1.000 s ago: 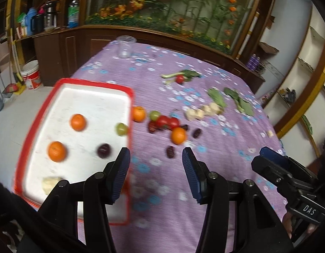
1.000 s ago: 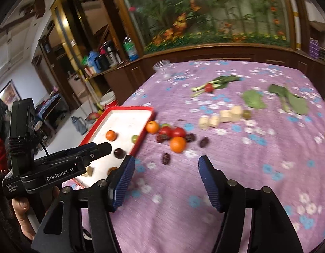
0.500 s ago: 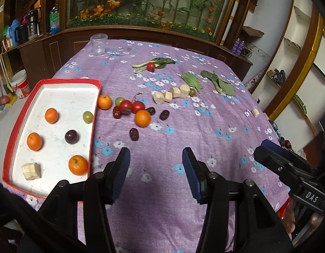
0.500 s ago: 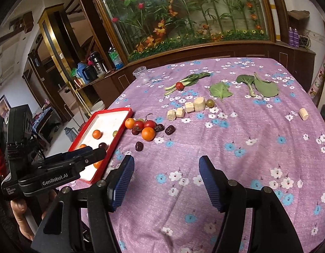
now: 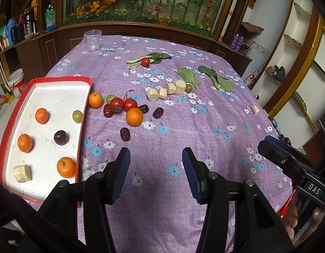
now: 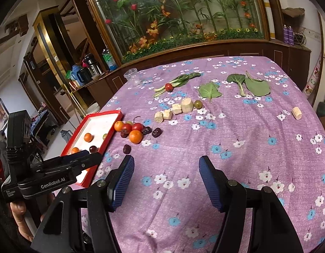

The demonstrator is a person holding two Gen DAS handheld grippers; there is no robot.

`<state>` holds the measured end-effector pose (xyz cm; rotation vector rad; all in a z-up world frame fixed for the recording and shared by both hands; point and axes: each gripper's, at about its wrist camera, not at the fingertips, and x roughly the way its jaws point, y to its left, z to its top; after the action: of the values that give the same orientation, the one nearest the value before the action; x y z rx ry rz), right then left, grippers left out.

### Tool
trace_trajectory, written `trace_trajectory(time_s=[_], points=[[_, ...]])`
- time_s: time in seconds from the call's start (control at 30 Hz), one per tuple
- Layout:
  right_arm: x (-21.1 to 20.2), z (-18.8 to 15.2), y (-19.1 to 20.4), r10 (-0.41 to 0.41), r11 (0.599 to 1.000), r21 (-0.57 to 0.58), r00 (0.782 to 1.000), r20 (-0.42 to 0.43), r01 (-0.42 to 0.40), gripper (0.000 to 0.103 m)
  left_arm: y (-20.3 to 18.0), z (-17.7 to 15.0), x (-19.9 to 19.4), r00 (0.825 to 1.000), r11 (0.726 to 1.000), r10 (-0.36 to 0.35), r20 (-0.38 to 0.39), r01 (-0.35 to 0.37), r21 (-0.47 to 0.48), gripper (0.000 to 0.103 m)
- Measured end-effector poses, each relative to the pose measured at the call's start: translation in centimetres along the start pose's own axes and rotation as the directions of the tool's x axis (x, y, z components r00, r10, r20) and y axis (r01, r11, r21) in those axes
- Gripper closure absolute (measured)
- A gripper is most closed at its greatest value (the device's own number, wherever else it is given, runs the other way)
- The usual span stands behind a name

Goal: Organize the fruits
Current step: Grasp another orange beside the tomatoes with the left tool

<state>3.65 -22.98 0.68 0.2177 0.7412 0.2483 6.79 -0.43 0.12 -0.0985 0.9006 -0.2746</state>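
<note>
A red-rimmed white tray lies at the table's left edge, holding three oranges, a green grape, a dark plum and a banana chunk. Right of it lies a cluster: oranges, two tomatoes, dark dates. Further back sit banana pieces and a green grape. My left gripper hovers open and empty above the near cloth. My right gripper is open and empty too.
Leafy greens, a tomato on a stalk of greens and a clear plastic cup lie toward the far edge. A lone banana piece sits far right. A wooden cabinet with a plant display stands behind the table.
Both grippers have pulled back from the fruit cluster, so more of the table shows. The left view has swung from the tray toward the table's middle. Jaws unchanged.
</note>
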Motion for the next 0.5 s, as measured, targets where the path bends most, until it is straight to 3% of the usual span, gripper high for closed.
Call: trace_trajectory(time_s=[0.5], points=[[5.6, 1.1, -4.2, -0.026, 0.998, 0.059, 0.997, -0.067, 0.03, 0.037, 2.9, 3.8, 9.4, 0.993, 0.997, 0.039, -0.112, -0.046, -0.067, 0.054]])
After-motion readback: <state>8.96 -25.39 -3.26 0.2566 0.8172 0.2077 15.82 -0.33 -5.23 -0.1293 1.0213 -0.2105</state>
